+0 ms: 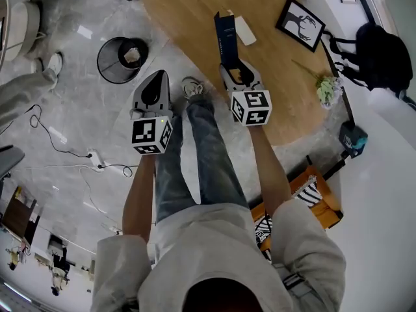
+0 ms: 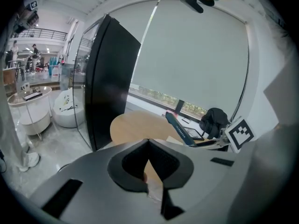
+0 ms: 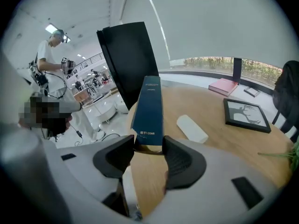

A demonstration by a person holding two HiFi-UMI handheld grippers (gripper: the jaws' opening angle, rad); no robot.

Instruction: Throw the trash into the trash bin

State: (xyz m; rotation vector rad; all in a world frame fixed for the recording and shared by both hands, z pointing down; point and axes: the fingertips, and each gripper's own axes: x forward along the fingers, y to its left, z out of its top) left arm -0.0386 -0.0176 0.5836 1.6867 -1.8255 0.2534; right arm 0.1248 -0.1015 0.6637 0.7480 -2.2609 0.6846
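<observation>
The tall, narrow dark-blue cardboard box looks like light, empty packaging: stiff along its length, but with thin walls that would probably cave in under a hard pinch. Its smooth printed faces could slide between the pads, and because it is long and gripped at one end, it is likely to swing or tip if the hand turns quickly. The low hold near the bottom edge, across the narrow width, seems the sensible one. A moderate squeeze should be enough.

The box is slim and rectangular with a small line of pale print near its lower end that includes the word "COMB". In the head view its top flap appears to stand open.

The right gripper has its jaws partly closed onto the bottom of the box, one pad on each side. It holds the box upright above the round light-wood desk, clear of the surface. A white oblong object lies on the desk just beyond.

The left gripper has its jaws brought together tip to tip, with nothing held between them.

The round black wire-mesh trash bin stands on the grey marble floor beside the desk, beyond the left gripper, with some crumpled paper already inside. The box is well apart from it.
</observation>
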